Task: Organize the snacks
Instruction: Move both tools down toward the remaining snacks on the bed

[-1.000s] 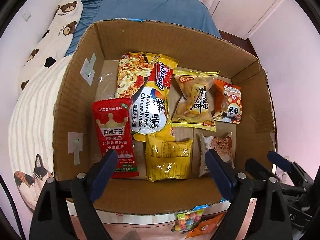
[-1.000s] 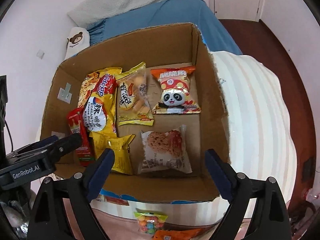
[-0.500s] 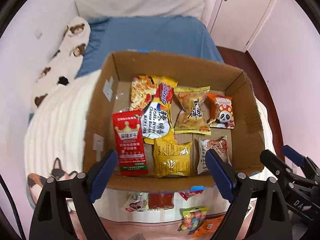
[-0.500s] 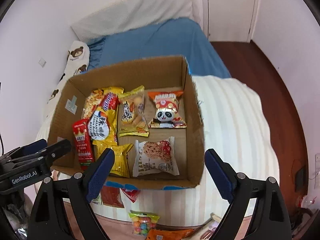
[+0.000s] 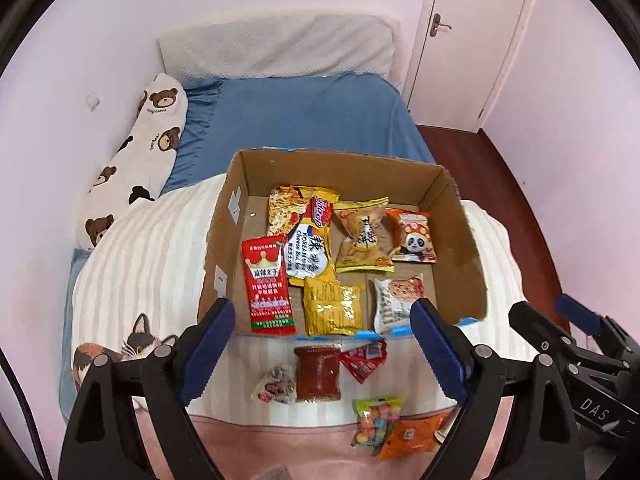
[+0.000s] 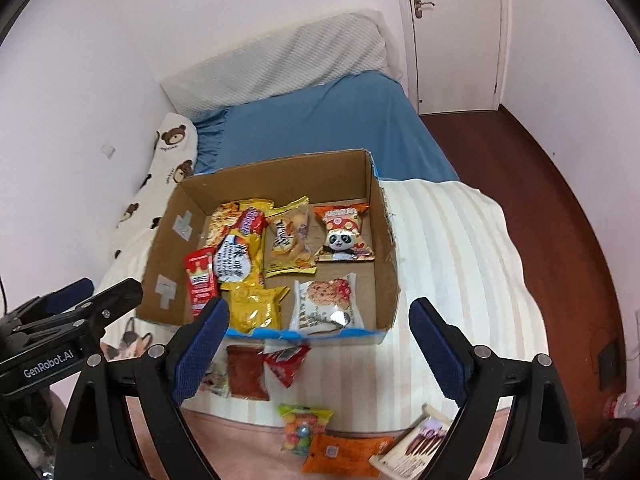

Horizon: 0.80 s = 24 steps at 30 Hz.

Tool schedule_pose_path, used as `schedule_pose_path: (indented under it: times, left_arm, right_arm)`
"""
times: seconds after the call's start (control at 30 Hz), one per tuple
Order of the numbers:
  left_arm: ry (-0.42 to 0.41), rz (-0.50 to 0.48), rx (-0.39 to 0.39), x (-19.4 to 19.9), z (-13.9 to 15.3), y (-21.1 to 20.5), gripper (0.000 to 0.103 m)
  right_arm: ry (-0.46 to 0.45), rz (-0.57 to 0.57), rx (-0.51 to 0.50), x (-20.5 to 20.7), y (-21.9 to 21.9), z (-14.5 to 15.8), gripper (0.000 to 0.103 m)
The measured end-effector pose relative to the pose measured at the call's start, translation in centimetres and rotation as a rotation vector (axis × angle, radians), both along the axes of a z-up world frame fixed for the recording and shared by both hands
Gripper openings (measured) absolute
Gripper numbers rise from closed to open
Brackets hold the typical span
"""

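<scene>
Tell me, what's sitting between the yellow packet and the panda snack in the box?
The clear pastry packet lies between the yellow packet and the panda snack, shown in both wrist views.

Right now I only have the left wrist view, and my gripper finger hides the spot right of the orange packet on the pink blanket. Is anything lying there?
Observer: Yes. The right wrist view shows a flat white-and-brown packet lying against the right end of the orange packet.
Operator: Any snacks on the quilt to the right of the cardboard box?
Observer: None that I can see. Right of the cardboard box there is only bare striped quilt, as far as the dark wooden floor.
Operator: Is the right gripper carrying anything?
Observer: No. In its own view the right gripper is open, with nothing between its fingers.
</scene>
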<state>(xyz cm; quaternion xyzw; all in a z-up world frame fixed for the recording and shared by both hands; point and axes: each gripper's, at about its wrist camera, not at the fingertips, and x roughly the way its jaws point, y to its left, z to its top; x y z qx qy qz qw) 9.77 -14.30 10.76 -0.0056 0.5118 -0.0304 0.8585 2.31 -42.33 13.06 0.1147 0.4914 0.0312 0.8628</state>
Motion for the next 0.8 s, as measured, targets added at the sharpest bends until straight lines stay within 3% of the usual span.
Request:
schedule_pose_path:
  times: [0.2, 0.3, 0.53, 0.67, 0.8]
  left_arm:
    - [0.046, -0.021, -0.001, -2.6, -1.7, -0.2, 0.090]
    - [0.125, -0.027, 0.025, -4.1, -5.1, -0.5, 0.090]
    - [0.289, -0.008, 0.062, -6.4, -13.6, -0.2, 0.090]
    - [0.374, 0.002, 0.066, -6.5, -17.8, -0.3, 0.090]
    - [0.435, -0.006, 0.056, -6.0, -21.0, -1.0, 0.090]
  right_arm:
    - [0.093, 0.003, 0.064, -2.7, -0.5, -2.4, 0.094]
    - [0.210, -0.037, 0.125, -4.6, -1.4, -6.6, 0.093]
    - [0.590, -0.280, 0.500, -10.5, -3.6, -21.0, 0.093]
    - [0.675, -0.453, 0.650, -12.8, -4.3, -26.8, 0.093]
    - [0.678, -0.544, 0.655, -13.7, -4.6, -29.5, 0.094]
